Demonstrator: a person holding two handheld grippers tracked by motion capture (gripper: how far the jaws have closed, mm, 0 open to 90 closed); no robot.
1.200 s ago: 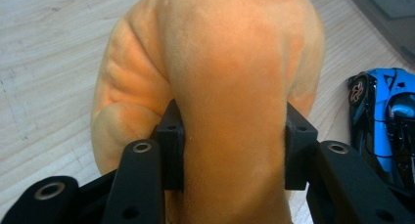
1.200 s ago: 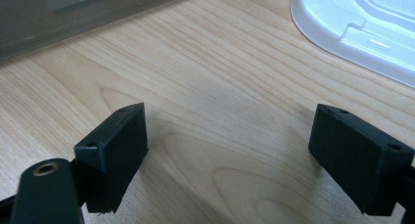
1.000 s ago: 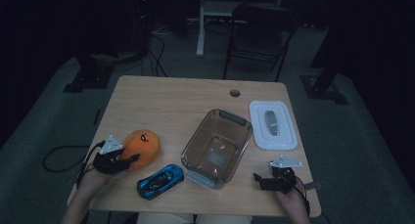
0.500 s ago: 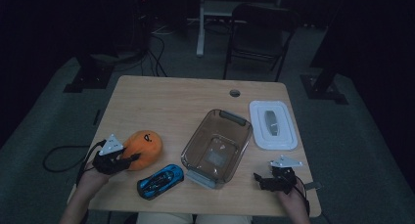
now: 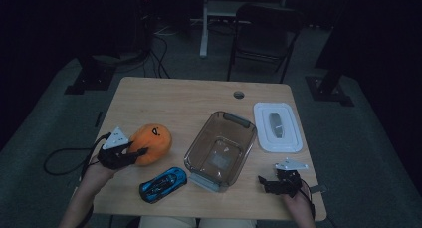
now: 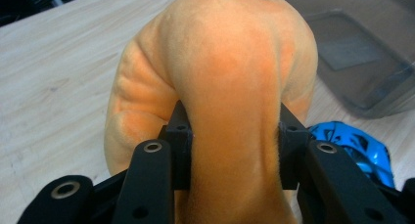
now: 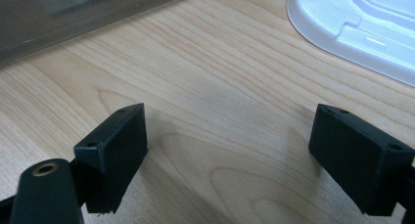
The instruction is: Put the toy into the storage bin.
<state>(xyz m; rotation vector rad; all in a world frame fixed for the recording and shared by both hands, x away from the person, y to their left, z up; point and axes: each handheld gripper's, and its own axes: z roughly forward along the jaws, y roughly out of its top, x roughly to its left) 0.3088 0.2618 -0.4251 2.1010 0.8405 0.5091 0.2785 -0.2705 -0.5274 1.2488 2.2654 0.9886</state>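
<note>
Left gripper view: the orange plush toy bulges between the left tongs, which have just closed and now pinch a fold of it. It looks soft and light, so a deep central pinch should hold. It sits at the near left of the wooden surface, left of the clear tub. The right tongs gape empty; the room is dark.
</note>
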